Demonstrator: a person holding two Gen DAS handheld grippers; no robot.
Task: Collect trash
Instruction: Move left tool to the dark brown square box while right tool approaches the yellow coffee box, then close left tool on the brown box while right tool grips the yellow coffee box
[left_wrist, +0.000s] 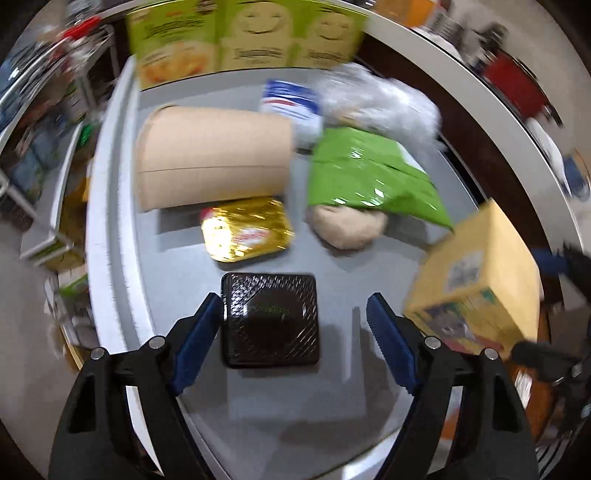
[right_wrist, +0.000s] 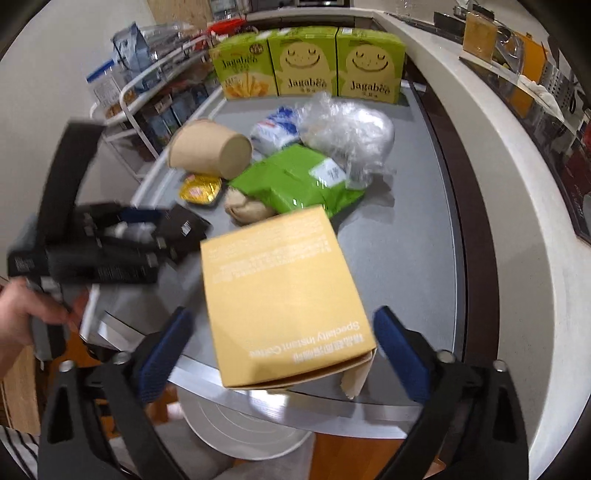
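Observation:
My left gripper (left_wrist: 295, 310) is open, its blue fingers on either side of a flat black square packet (left_wrist: 269, 319) on the grey table (left_wrist: 340, 266). My right gripper (right_wrist: 282, 332) is open around a yellow coffee box (right_wrist: 280, 299) at the table's near edge; contact is unclear. The same box shows at the right of the left wrist view (left_wrist: 480, 273). Beyond lie a brown paper cup on its side (left_wrist: 214, 158), a gold foil wrapper (left_wrist: 245, 232), a green plastic pouch (left_wrist: 373, 173), a beige lump (left_wrist: 347, 225), a blue-white packet (left_wrist: 291, 107) and crumpled clear plastic (left_wrist: 384, 99).
Three green Jagabee boxes (right_wrist: 306, 68) stand at the table's far edge. A white wire rack with goods (right_wrist: 147, 96) is at the left. A white counter (right_wrist: 498, 155) curves along the right. A round white bin lid (right_wrist: 247, 424) sits below the table's near edge.

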